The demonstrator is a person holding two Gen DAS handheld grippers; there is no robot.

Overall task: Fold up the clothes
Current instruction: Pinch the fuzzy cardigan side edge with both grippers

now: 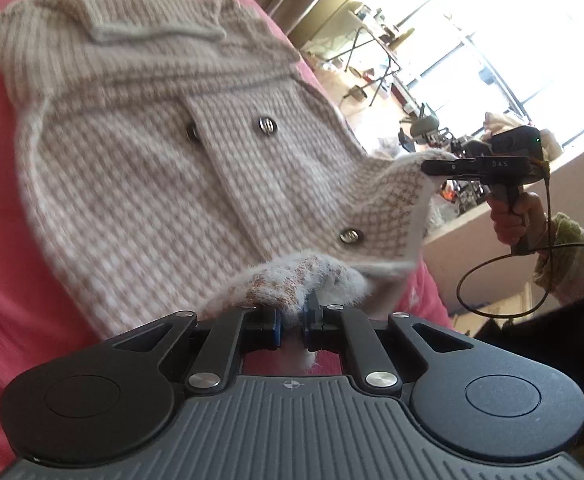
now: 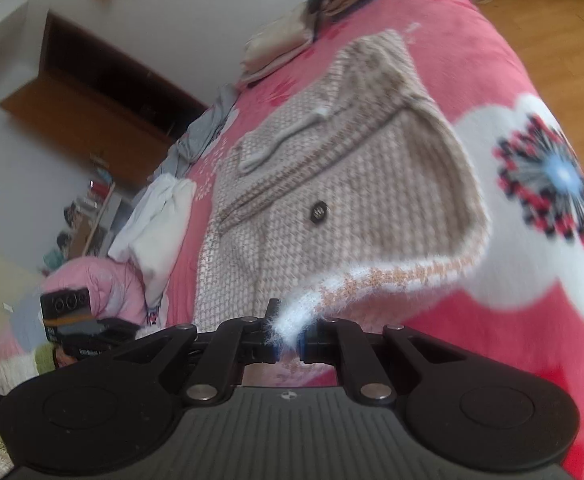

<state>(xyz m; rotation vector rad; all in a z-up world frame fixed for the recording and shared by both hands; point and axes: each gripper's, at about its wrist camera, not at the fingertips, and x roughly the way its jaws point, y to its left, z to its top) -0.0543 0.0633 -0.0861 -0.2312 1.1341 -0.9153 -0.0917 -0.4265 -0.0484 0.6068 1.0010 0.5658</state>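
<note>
A beige and white knit cardigan (image 1: 164, 152) with metal buttons lies spread on a pink bed cover (image 1: 8, 264). My left gripper (image 1: 292, 322) is shut on a fuzzy white corner of its hem. In the left wrist view the right gripper (image 1: 431, 168) shows at the right, held by a hand (image 1: 511, 216), shut on another hem corner lifted off the bed. In the right wrist view the cardigan (image 2: 331, 200) stretches away, and my right gripper (image 2: 290, 338) is shut on its fuzzy white hem edge. The left gripper's body (image 2: 76, 320) shows at the lower left there.
The pink flowered bed cover (image 2: 531, 240) has a wooden floor (image 2: 551, 40) beyond its edge. White, grey and pink clothes (image 2: 160, 220) lie along the bed's far side, with a folded stack (image 2: 288, 40) at the top. A cluttered desk and bright window (image 1: 471, 40) stand past the bed.
</note>
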